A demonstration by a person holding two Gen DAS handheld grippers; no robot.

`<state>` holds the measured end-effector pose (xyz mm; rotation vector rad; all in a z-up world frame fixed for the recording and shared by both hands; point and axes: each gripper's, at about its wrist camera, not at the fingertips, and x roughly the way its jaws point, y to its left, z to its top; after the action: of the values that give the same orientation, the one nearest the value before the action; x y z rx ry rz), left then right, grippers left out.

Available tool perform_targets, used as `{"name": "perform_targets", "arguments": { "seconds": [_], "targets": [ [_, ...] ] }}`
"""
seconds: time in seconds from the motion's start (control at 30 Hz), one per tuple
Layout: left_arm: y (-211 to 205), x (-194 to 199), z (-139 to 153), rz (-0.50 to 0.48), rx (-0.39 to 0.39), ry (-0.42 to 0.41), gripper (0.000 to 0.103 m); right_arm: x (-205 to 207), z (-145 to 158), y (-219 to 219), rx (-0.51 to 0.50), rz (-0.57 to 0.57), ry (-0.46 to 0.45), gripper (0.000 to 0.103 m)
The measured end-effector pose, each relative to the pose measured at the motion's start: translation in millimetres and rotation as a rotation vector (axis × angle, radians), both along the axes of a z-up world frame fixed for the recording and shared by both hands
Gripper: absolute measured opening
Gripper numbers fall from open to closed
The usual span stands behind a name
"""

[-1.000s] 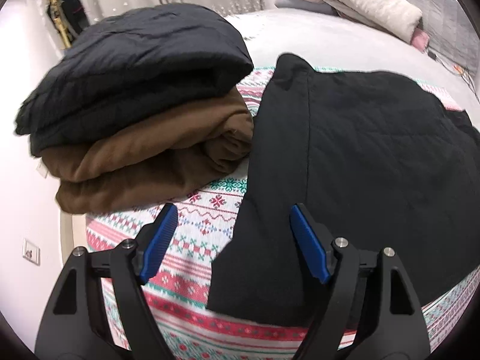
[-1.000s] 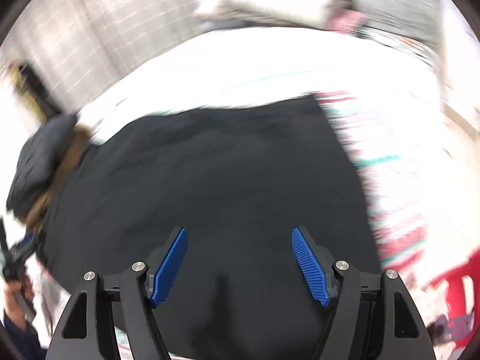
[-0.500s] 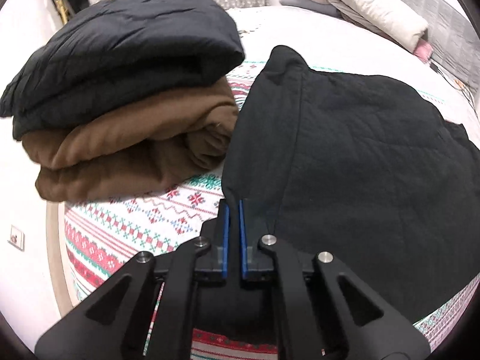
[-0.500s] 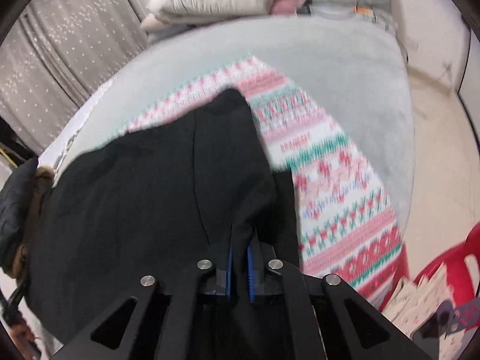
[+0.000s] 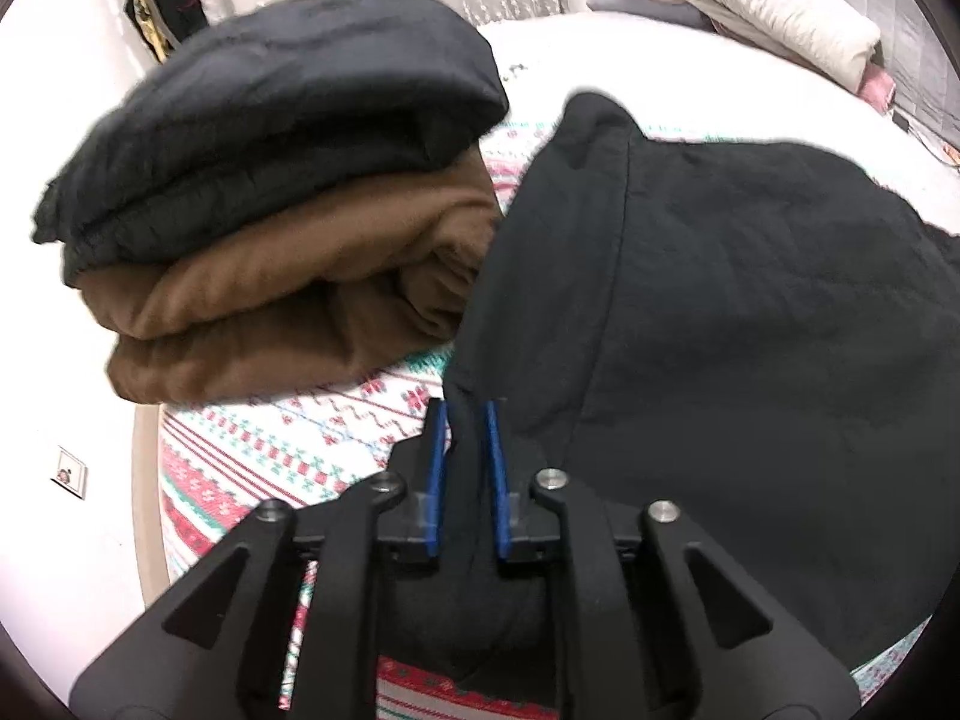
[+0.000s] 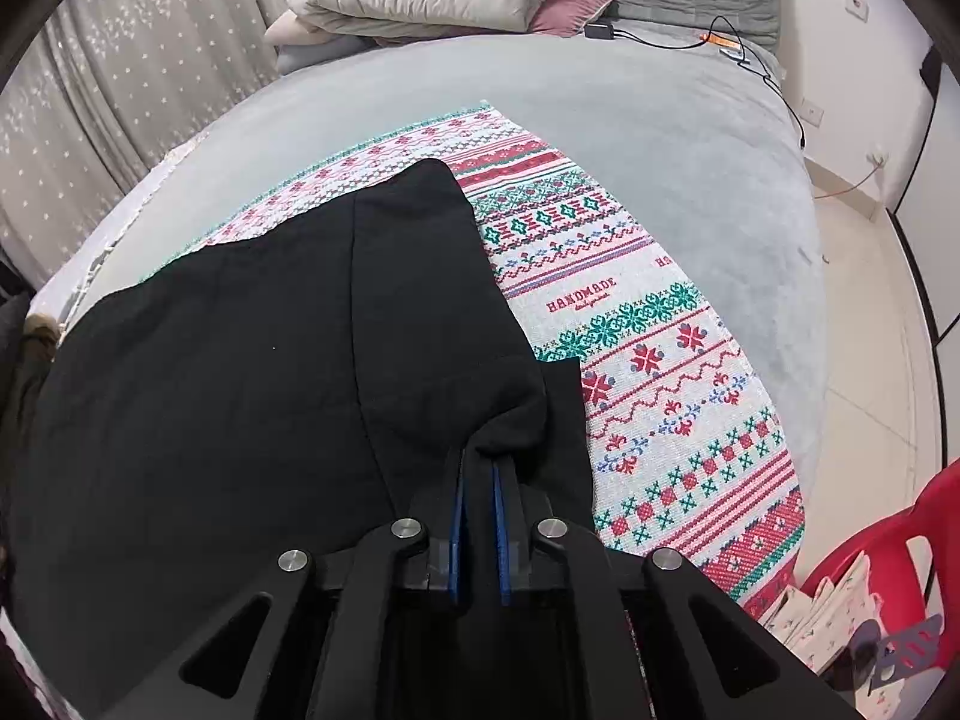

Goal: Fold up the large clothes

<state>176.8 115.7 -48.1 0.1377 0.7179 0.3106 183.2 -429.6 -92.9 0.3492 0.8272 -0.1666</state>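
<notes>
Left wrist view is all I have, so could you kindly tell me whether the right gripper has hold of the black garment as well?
Observer: Yes. The right gripper has a bunched fold of the black garment between its pads, though its jaws are opening slightly.
Operator: Thank you. What lies beyond the garment on that side?
Observer: Bare patterned blanket, with the word HANDMADE woven into it.
Operator: And past the bed's edge?
Observer: A red chair stands on the floor there.
</notes>
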Motion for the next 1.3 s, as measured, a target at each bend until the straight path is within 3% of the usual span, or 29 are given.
{"name": "perform_targets", "arguments": {
  "seconds": [0.1,0.23,0.27,0.33,0.4,0.47,0.53,0.63,0.7,0.77,0.83,0.9,0.97,1.13,1.3],
  "targets": [
    [2,-16,22,0.021,-0.022,-0.065,0.038,-12,17,3,-0.054,-0.053,-0.001,0.022],
    [-17,-40,43,-0.016,-0.059,-0.152,0.049,-50,52,29,-0.112,-0.06,-0.109,0.046],
    [-33,-47,43,-0.063,-0.077,-0.153,0.056,-63,59,46,-0.126,-0.013,-0.144,0.049],
    [-65,-62,37,-0.16,-0.093,-0.142,0.06,-76,65,81,-0.14,0.127,-0.165,0.05],
    [-111,-78,23,-0.282,-0.054,-0.116,0.061,-88,63,128,-0.142,0.291,-0.159,0.05],
    [-158,-92,3,-0.385,0.043,-0.097,0.061,-94,53,166,-0.162,0.377,-0.149,0.054],
    [-182,-95,-13,-0.406,0.12,-0.1,0.062,-95,38,193,-0.198,0.416,-0.118,0.06],
    [-198,-88,-36,-0.392,0.152,-0.082,0.071,-92,18,210,-0.205,0.439,-0.081,0.064],
    [-200,-84,-46,-0.371,0.165,-0.089,0.077,-94,9,212,-0.227,0.408,-0.101,0.075],
    [-196,-83,-50,-0.346,0.176,-0.105,0.088,-95,1,211,-0.247,0.389,-0.101,0.095],
    [-188,-80,-51,-0.319,0.142,-0.093,0.097,-92,-5,202,-0.219,0.391,-0.084,0.103],
    [-175,-71,-53,-0.296,0.079,-0.057,0.103,-89,-9,191,-0.169,0.412,-0.066,0.103],
    [-171,-68,-54,-0.282,0.036,-0.039,0.103,-91,-8,186,-0.194,0.404,-0.062,0.103],
    [-165,-65,-56,-0.283,0.039,-0.036,0.103,-102,-13,137,-0.197,0.33,-0.046,0.103],
    [-151,-60,-55,-0.27,-0.019,-0.012,0.103,-116,-16,97,-0.23,0.288,-0.046,0.102]
  ]
}}
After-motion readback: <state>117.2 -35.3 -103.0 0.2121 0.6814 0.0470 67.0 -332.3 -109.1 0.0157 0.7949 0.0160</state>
